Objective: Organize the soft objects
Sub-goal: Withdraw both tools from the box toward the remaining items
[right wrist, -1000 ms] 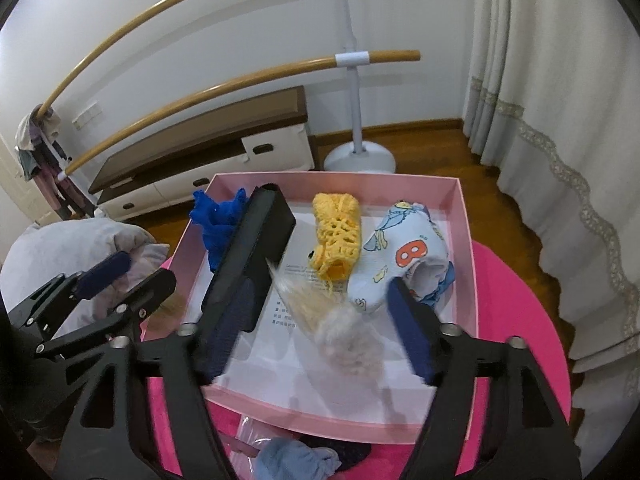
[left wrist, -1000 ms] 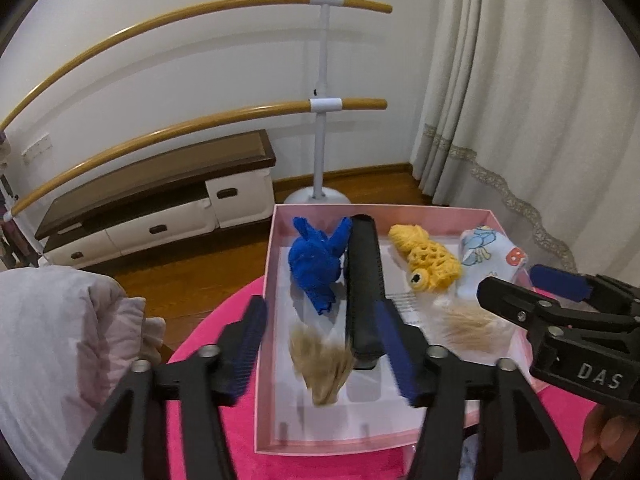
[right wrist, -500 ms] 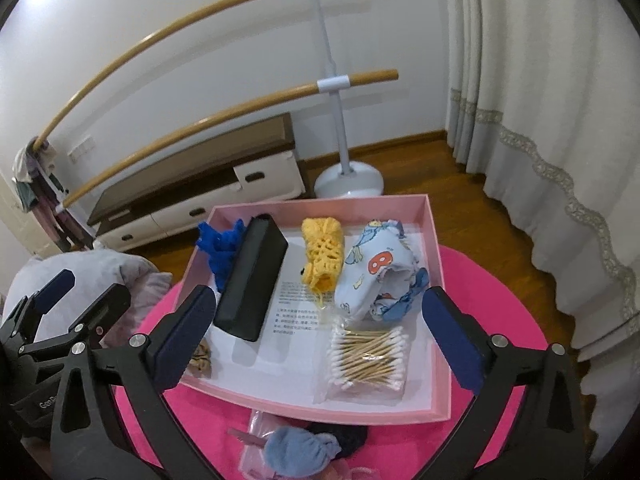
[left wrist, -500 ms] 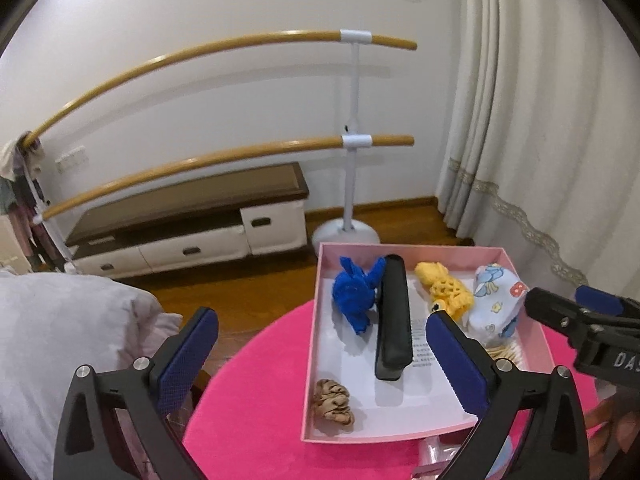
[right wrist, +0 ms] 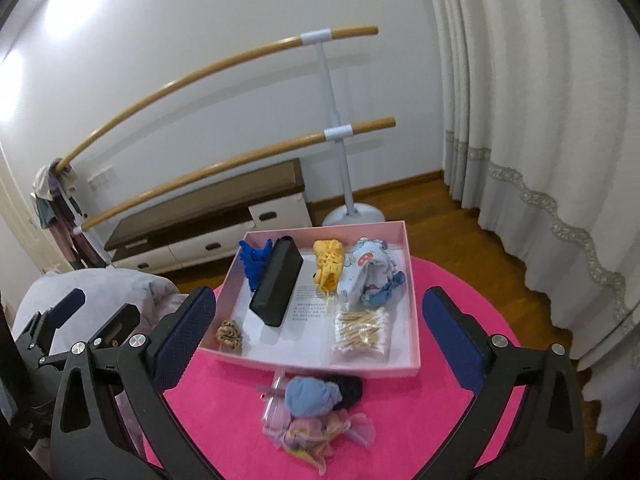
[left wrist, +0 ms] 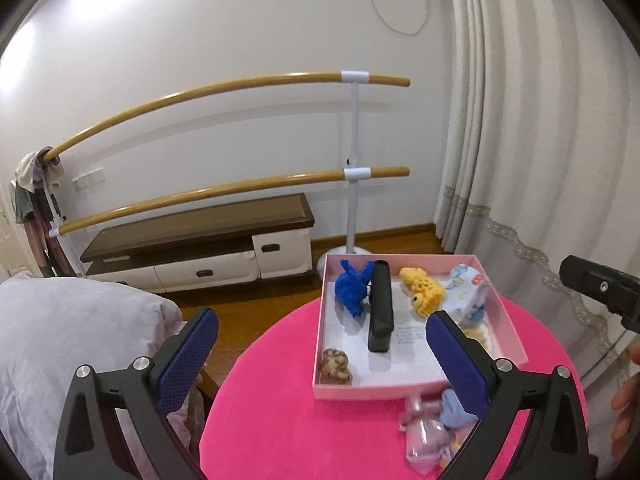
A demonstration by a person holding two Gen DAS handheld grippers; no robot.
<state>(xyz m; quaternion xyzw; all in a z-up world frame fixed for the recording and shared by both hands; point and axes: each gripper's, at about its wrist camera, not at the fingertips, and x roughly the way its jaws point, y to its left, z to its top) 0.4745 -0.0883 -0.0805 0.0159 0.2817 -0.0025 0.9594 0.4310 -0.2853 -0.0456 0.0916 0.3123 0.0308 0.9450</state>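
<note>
A pink box [left wrist: 416, 393] stands on the round pink table [left wrist: 280, 408]. It holds a blue knitted toy [left wrist: 352, 288], a black case [left wrist: 380, 308], a yellow knitted piece [left wrist: 422, 290], a printed cloth [left wrist: 464, 284] and a tan scrunchie [left wrist: 336, 364] in its near left corner. In the right wrist view a bag of cotton swabs [right wrist: 362, 330] lies in the near right corner of the box [right wrist: 320, 364]. My left gripper [left wrist: 320, 320] and right gripper [right wrist: 318, 300] hang open and empty, above and short of the box.
In front of the box lie a light blue sock [right wrist: 310, 396], a dark scrunchie [right wrist: 350, 386] and a pastel tulle scrunchie [right wrist: 316, 434]. Grey bedding [left wrist: 60, 340] is on the left, a curtain [right wrist: 540, 140] on the right, and a barre stand [left wrist: 354, 168] and low cabinet [left wrist: 200, 240] behind.
Both grippers opened and let go: the tan scrunchie and the swab bag now lie in the box. Both then pulled back and upward, away from the box.
</note>
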